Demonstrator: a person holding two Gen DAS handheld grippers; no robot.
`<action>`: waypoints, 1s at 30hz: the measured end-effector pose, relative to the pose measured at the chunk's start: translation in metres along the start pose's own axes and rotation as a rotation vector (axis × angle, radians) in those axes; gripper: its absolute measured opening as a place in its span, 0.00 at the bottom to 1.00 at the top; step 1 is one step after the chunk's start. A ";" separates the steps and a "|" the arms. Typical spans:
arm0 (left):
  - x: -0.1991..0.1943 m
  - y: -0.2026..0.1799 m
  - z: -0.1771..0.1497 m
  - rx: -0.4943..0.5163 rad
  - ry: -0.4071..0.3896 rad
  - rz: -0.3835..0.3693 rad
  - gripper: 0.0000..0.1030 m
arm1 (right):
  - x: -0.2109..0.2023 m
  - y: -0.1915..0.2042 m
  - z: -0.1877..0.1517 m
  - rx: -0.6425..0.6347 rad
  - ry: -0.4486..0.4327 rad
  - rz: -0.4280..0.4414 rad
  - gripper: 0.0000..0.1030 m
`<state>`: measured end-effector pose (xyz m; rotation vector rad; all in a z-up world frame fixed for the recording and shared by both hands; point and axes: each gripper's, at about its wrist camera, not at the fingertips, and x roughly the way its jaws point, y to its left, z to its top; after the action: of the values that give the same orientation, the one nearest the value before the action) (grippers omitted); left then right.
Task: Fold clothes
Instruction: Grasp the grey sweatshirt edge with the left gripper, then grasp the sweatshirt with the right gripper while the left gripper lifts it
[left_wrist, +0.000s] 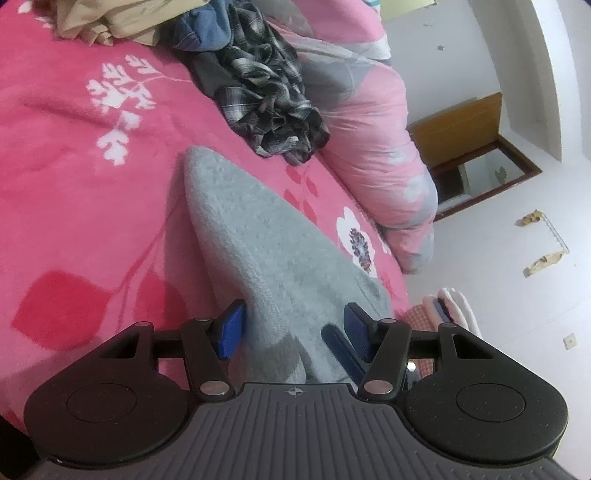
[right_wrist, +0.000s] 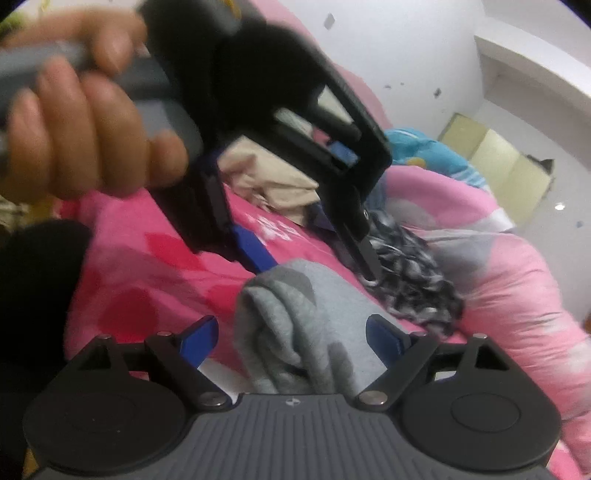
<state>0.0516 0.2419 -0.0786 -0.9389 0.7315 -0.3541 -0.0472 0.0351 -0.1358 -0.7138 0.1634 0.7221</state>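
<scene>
Left gripper (left_wrist: 293, 328) about half open, blue pads (left_wrist: 232, 334) standing either side of the grey garment (left_wrist: 258, 236), the left pad against its edge, the right pad just off it; no firm pinch to be seen. Right gripper (right_wrist: 291, 341) spread wide, jaws having just been opening, with the bunched end of the grey garment (right_wrist: 295, 325) lying loose between the pads and gripped by neither. From the right wrist view, left gripper (right_wrist: 314, 264) seen from outside, held in a blurred hand (right_wrist: 85, 129), one blue finger (right_wrist: 253, 249) touching the far end of the garment. Garment folded into a long narrow strip, lying flat on the pink bedspread (left_wrist: 74, 147) with its white leaf print. Beyond the garment's far tip, a crumpled plaid shirt (left_wrist: 269, 92); farther back past the shirt, a blue item (left_wrist: 210, 29) and a beige heap (left_wrist: 122, 18). Beside the garment on its right, a rolled pink quilt (left_wrist: 380, 147) along the bed's edge. Past the quilt, a white wall (left_wrist: 461, 48) and pale floor (left_wrist: 498, 295), a wooden frame (left_wrist: 480, 155) leaning there, small scraps scattered on the floor.
</scene>
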 end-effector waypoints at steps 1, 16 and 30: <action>0.000 0.000 0.000 0.002 -0.003 -0.005 0.55 | 0.005 0.001 0.000 0.001 0.014 -0.017 0.86; 0.029 0.015 0.020 0.025 -0.049 0.043 0.59 | 0.013 -0.016 -0.010 0.240 0.075 -0.038 0.25; 0.077 0.037 0.053 -0.034 -0.008 0.148 0.43 | 0.010 -0.004 -0.015 0.289 0.058 -0.021 0.25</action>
<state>0.1428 0.2504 -0.1213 -0.9115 0.7967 -0.2078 -0.0360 0.0289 -0.1484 -0.4597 0.3064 0.6413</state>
